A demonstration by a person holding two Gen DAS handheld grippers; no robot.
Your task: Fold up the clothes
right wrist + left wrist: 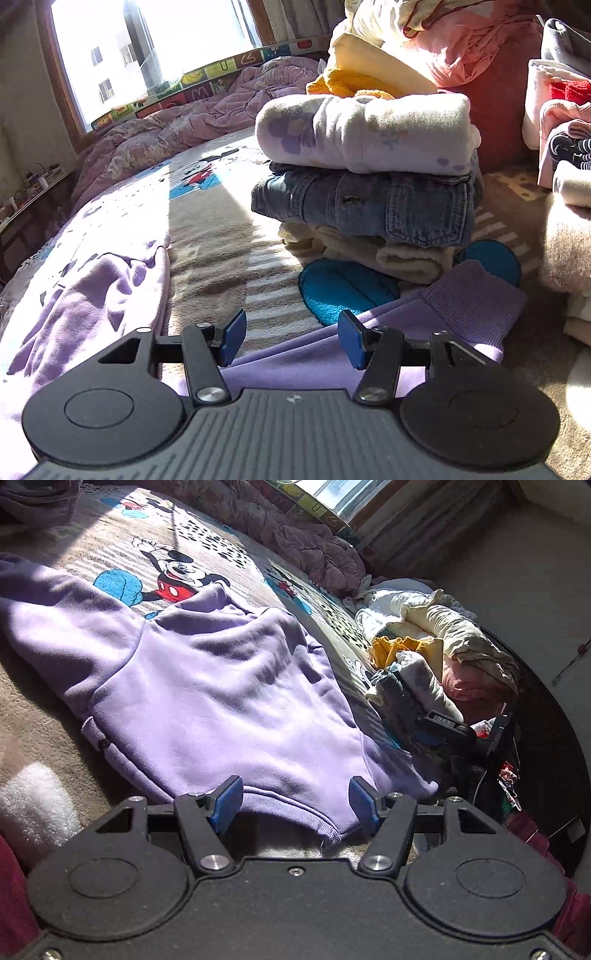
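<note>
A lilac hoodie [207,686] lies spread on a Mickey Mouse blanket [177,546]. My left gripper [295,805] is open, its blue pads on either side of the hoodie's ribbed hem [288,808], just above it. My right gripper [291,338] is open over a lilac sleeve [332,354] whose ribbed cuff [472,299] points right. The right gripper also shows in the left wrist view [443,731] beyond the hoodie's right edge. The hoodie's body shows at the left of the right wrist view [92,295].
A stack of folded clothes [369,177], with a floral top over denim over cream, stands just beyond the sleeve. More piles [565,147] crowd the right. A purple quilt [166,133] lies bunched under the window [147,48]. A loose heap [436,642] sits at the bed's edge.
</note>
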